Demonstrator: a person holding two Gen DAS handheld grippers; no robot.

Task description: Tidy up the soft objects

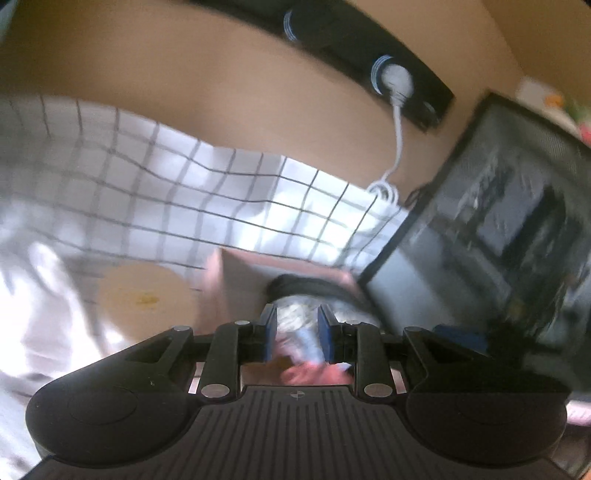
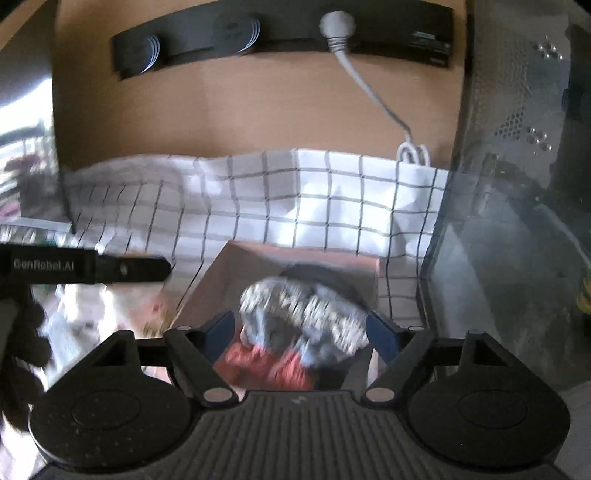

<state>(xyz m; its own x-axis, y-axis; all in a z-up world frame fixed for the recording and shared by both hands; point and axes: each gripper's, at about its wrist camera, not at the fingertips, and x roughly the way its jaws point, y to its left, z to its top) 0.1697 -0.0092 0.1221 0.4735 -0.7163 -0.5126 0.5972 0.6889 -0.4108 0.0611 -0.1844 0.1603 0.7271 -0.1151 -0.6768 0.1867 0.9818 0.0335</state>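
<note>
A grey-and-white patterned soft item sits between the blue pads of my left gripper, which is shut on it above a pink box. The same kind of patterned soft item lies in the pink box in the right wrist view, on top of a red-orange soft item and a dark one. My right gripper is open, its blue fingers either side of the patterned item. The other gripper's black body shows at the left.
A white checked cloth covers the table. A dark mesh case stands at the right, also in the left wrist view. A black power strip with a white cable is on the tan wall. A round beige plate lies left.
</note>
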